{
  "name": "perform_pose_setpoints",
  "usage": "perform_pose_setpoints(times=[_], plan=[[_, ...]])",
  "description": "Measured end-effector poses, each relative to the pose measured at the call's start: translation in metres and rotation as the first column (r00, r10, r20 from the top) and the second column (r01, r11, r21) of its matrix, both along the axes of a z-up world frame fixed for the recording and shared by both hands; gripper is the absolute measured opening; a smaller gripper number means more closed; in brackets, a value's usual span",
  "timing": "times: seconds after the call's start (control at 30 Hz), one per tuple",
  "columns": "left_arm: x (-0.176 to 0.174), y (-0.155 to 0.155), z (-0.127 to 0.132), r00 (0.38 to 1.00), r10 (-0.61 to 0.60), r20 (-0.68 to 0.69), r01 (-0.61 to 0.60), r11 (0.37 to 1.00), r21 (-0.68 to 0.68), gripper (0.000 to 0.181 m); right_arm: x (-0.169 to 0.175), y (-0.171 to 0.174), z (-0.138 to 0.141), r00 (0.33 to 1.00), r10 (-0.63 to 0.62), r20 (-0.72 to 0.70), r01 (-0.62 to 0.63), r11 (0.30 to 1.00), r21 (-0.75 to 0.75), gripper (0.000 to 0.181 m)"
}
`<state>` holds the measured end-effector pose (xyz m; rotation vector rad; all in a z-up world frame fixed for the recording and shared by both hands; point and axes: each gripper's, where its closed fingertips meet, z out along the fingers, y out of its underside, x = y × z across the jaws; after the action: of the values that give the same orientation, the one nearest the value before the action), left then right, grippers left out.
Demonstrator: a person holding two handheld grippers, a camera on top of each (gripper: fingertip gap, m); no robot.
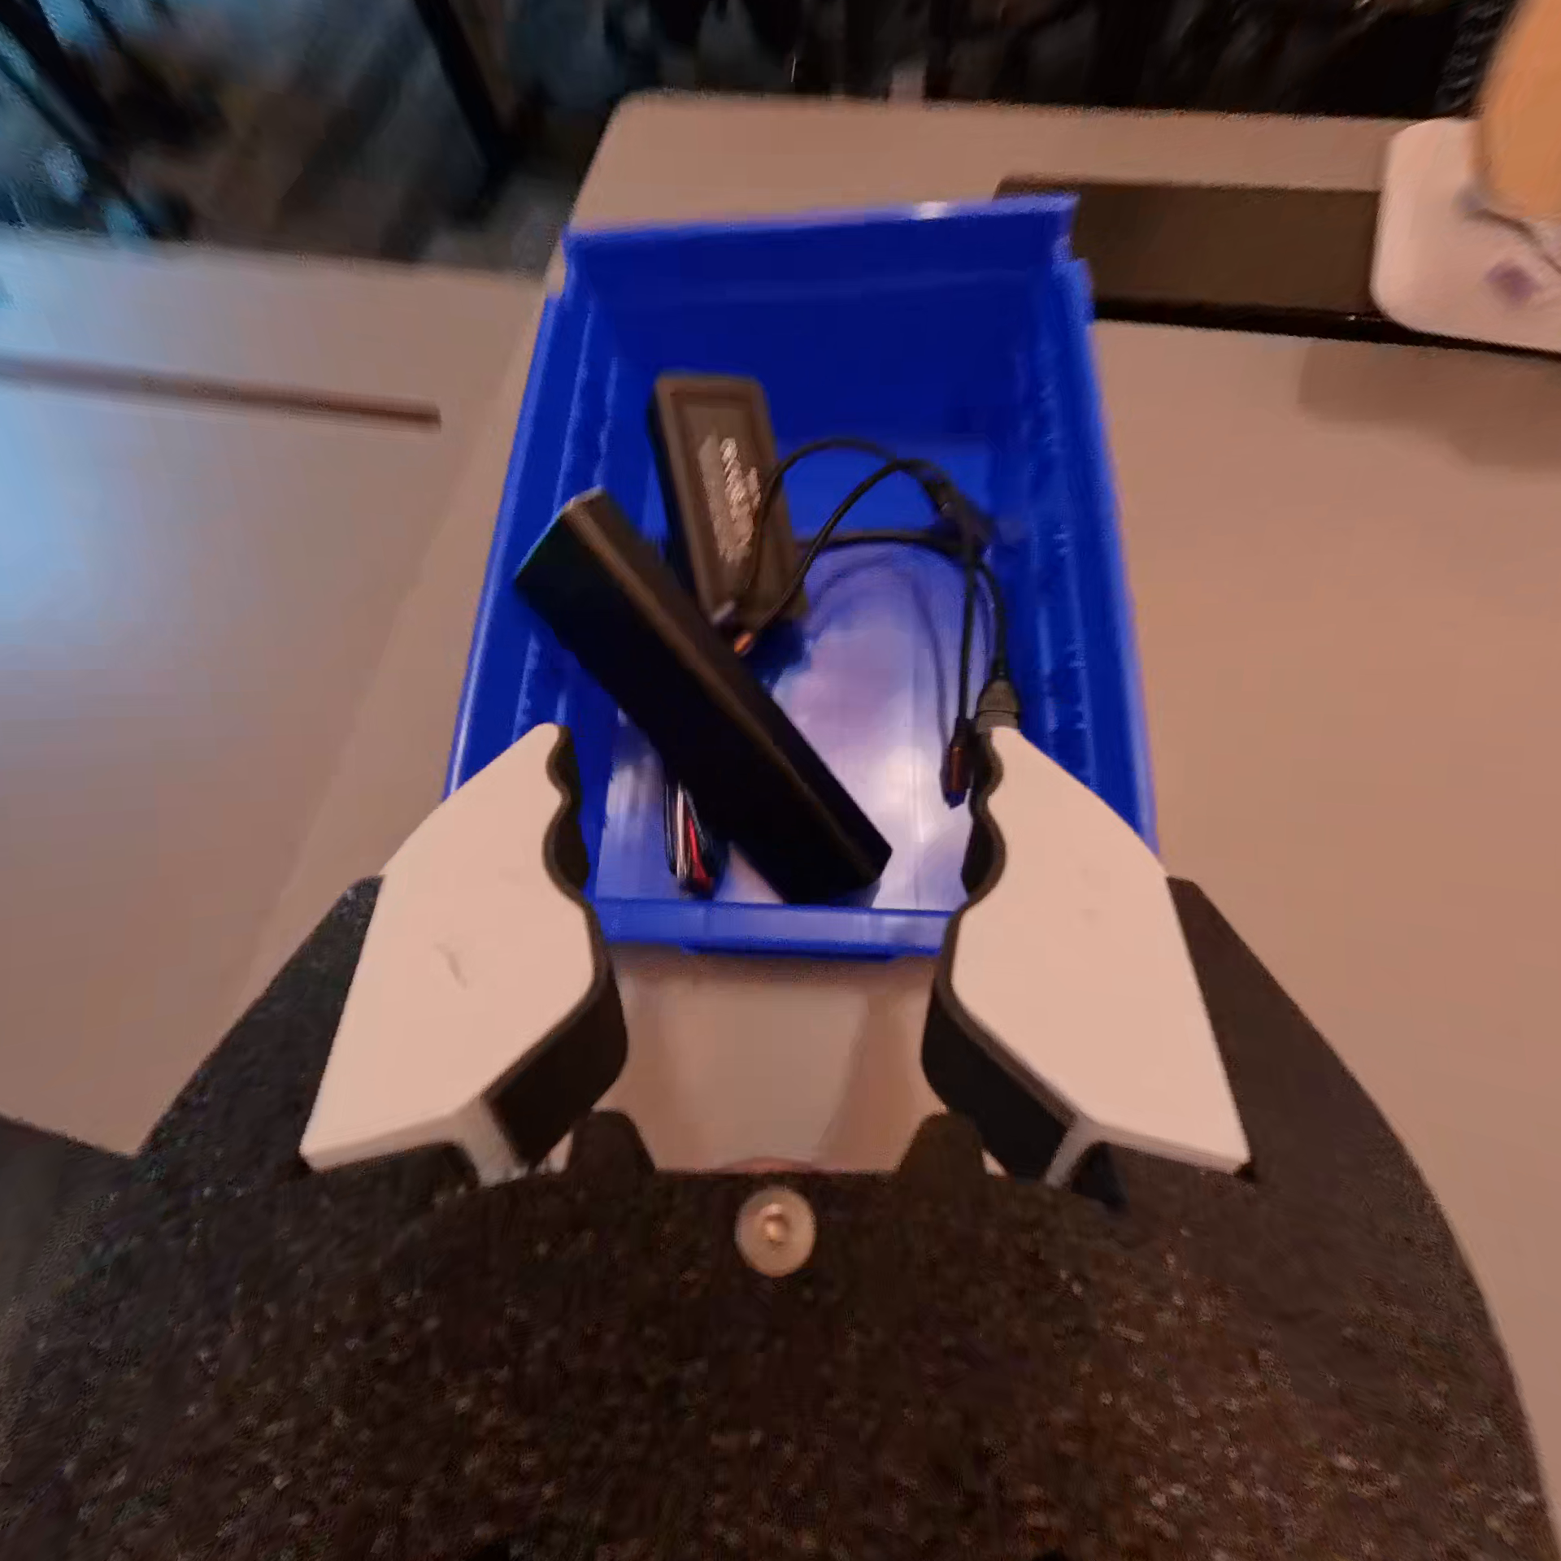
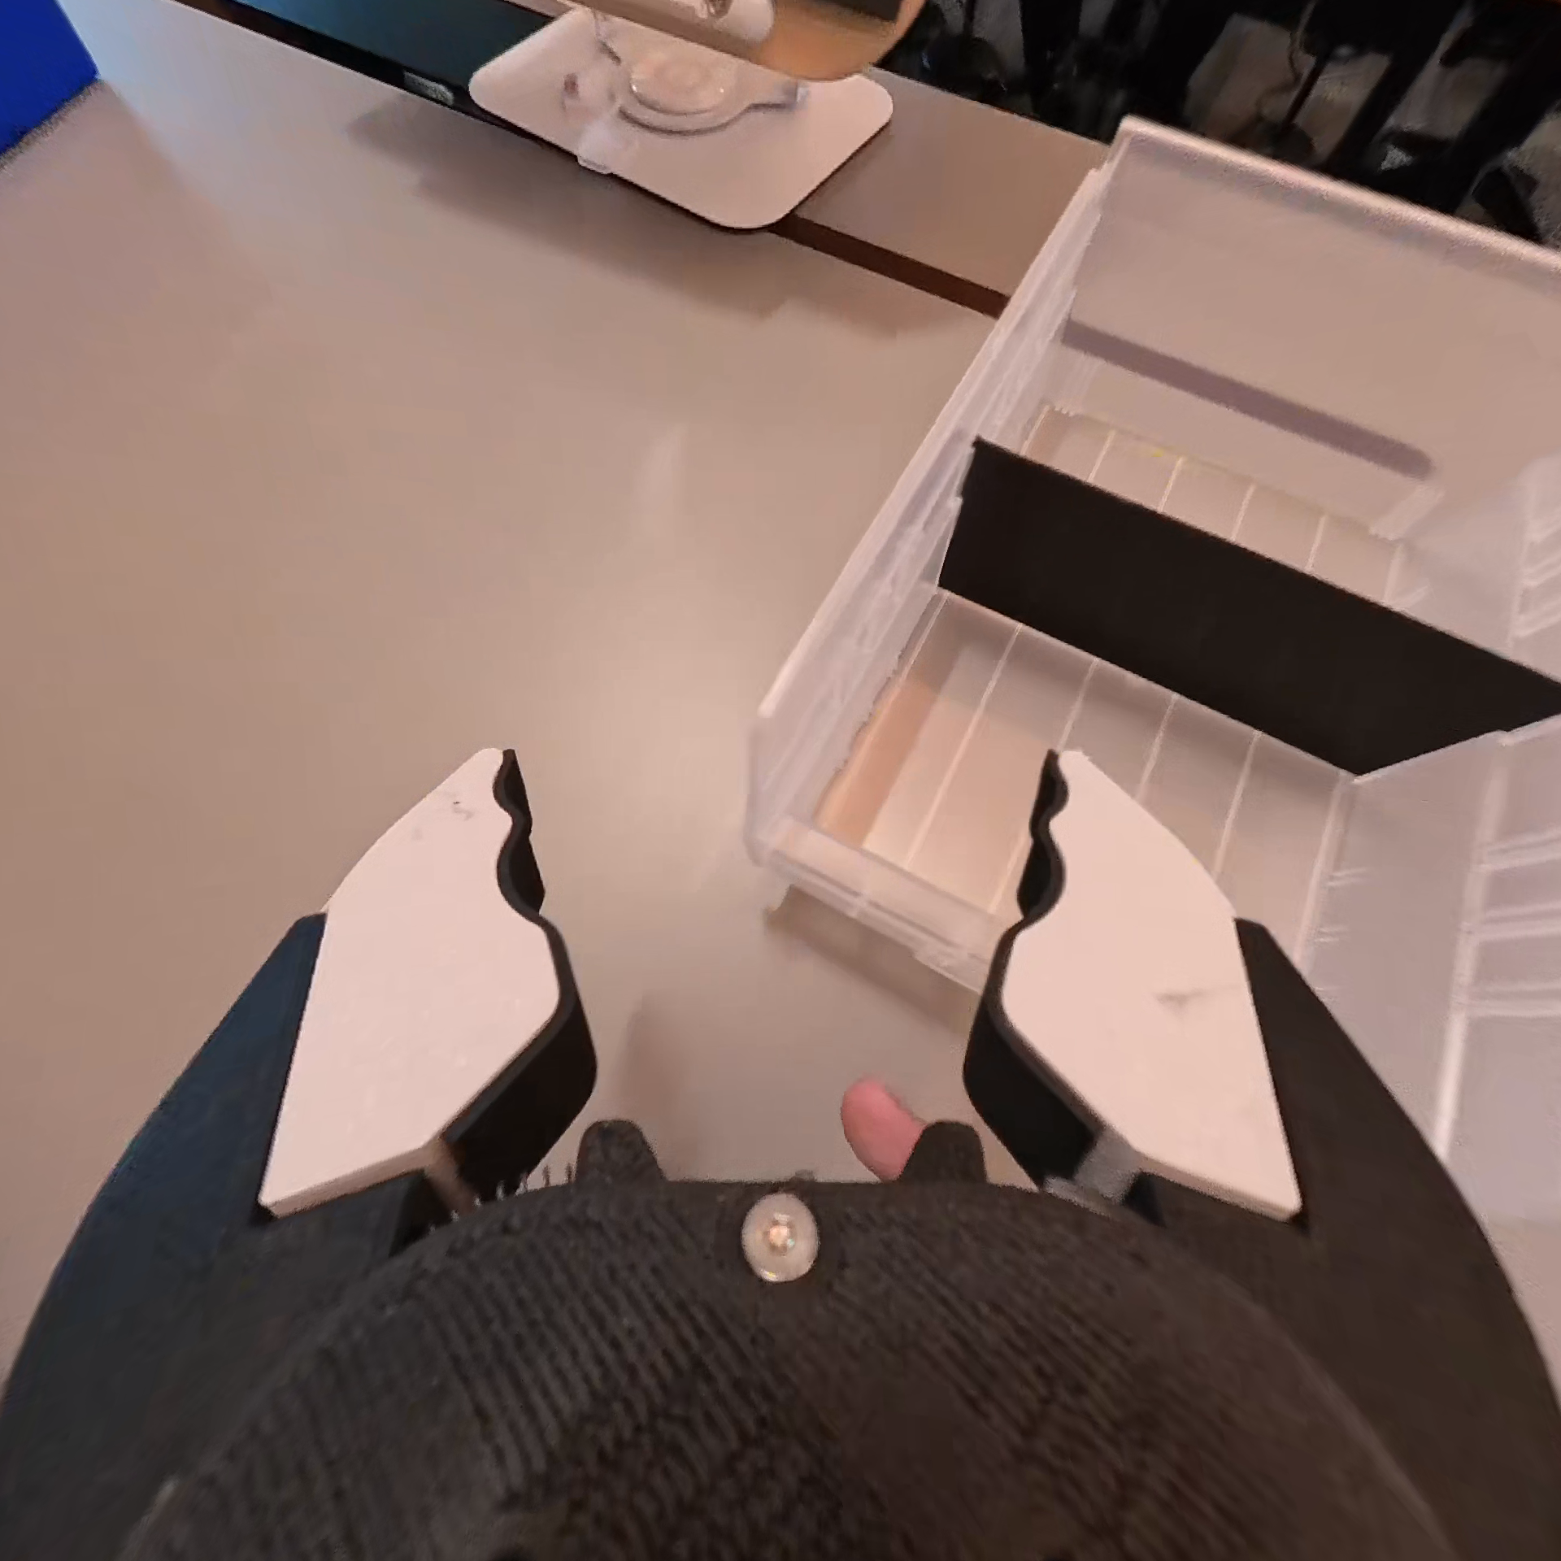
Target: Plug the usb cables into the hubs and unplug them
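Left gripper (image 1: 773, 764) spread, empty, nearer: long hub (image 1: 701, 701) dead ahead in blue bin (image 1: 811, 253), axis diagonal. Right gripper (image 2: 781, 794) spread, empty, over bare table (image 2: 338, 422).

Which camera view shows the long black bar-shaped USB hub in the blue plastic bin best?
The left wrist view: the long black bar-shaped USB hub lies diagonally inside the blue plastic bin, just beyond the open left gripper. The right wrist view shows nothing of the hub, only a blue corner at its top-left edge.
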<state>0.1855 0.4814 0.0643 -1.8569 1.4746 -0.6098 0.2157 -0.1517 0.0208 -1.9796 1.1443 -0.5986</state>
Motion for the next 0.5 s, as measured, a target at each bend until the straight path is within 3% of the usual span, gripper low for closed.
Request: perform_pose_setpoints(times=[0.07,0.13,0.27,0.5], plan=[[0.006,0.009,-0.022,0.996,0.056,-0.072,-0.067,0.984,-0.167,0.078,-0.004,0.013,0.001,1.000,-0.017,-0.003,0.017,1.000,0.005,0.113],[0.011,0.008,-0.050,0.981,0.041,-0.191,-0.098,0.948,-0.302,0.081,-0.009,0.028,0.004,1.000,-0.027,0.009,0.027,1.000,0.004,0.112],[0.010,0.032,-0.092,0.921,0.060,-0.386,-0.181,0.941,-0.287,0.085,-0.018,0.060,0.010,1.000,-0.007,0.017,0.006,1.000,0.023,0.112],[0.034,0.032,-0.115,0.918,-0.055,-0.393,-0.151,0.866,-0.476,0.083,-0.030,0.082,0.007,0.999,0.052,-0.006,-0.052,0.997,-0.049,0.111]])
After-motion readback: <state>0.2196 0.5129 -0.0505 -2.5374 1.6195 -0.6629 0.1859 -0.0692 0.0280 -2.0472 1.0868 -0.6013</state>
